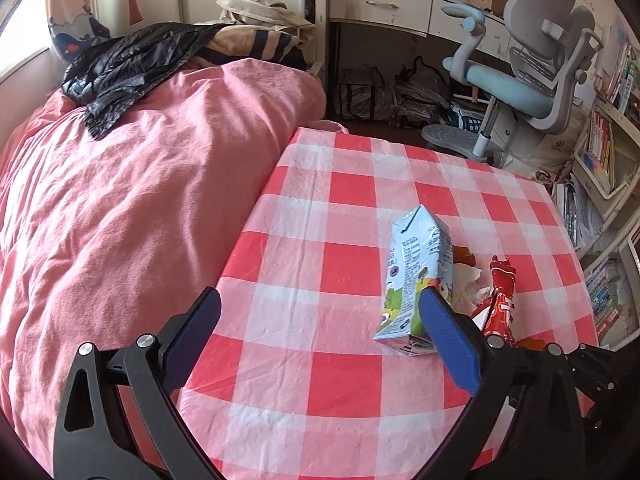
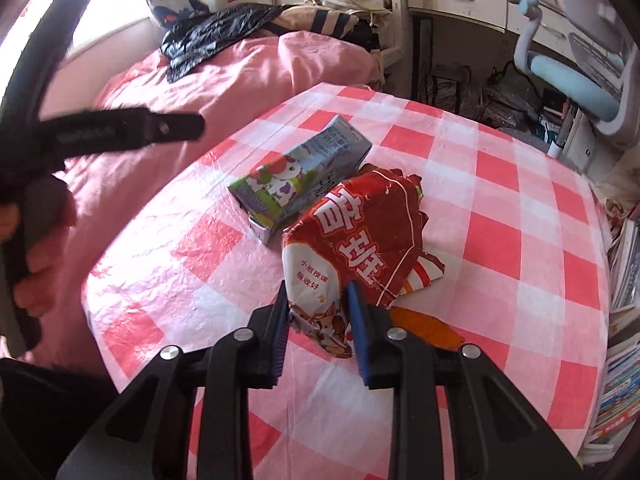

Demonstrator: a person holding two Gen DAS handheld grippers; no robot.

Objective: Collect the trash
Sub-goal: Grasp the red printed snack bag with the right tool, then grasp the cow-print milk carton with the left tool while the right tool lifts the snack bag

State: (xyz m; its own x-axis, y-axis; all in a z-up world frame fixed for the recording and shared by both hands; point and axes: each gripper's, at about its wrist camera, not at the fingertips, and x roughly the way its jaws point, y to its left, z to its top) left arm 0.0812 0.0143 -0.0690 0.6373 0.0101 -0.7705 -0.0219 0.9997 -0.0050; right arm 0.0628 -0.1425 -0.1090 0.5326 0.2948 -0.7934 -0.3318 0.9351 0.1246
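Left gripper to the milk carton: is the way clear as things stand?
Probably yes. The left gripper is open, and the milk carton lies on the checked tablecloth beside its right finger, nothing between.

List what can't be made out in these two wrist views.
- Orange scrap: right wrist view, mostly under the crumpled red printed wrapper; what it is, unclear.
- Lying light-blue milk carton: left wrist view, lower corner behind a blue finger of the left tongs.
- Black plastic bag on the pink bed: open or not, too far to tell.
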